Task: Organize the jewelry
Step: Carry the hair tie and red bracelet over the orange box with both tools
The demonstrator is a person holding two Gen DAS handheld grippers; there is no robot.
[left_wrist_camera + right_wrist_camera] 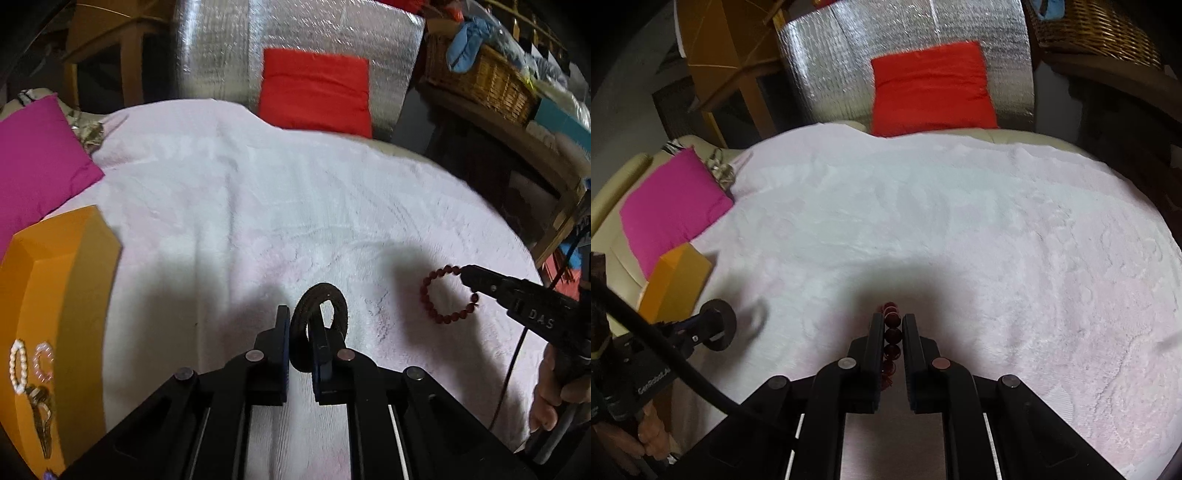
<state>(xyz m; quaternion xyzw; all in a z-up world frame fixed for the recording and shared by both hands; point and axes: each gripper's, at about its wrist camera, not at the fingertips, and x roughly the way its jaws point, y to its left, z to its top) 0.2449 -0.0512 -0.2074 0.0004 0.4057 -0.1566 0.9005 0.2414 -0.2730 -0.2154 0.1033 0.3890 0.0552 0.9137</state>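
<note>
Two pieces of jewelry are in the air at once, and that is the main risk. Nearest the left wrist camera, the left gripper has its jaws nearly closed on a dark brown looped band; only one strand of the loop sits between the pads while the rest curls around one finger, so a twist of the wrist could let it slide off. In the right wrist view, the right gripper is pinched almost shut on a red bead bracelet, gripped edge-on along a few round beads. Beads are hard and roll under flat pads, so I judge this the weaker hold; the free part of the loop, which the left wrist view shows hanging clear above the pale pink blanket, could swing and tug it loose.

Further left, the orange box already holds a pearl bracelet and a pink bead bracelet, with a darker patterned piece below them. Dropping a new piece carelessly could tangle it with those or miss the box edge. Beyond lie a magenta cushion and a red cushion; a bracelet dropped on the plush blanket could sink into the pile.
</note>
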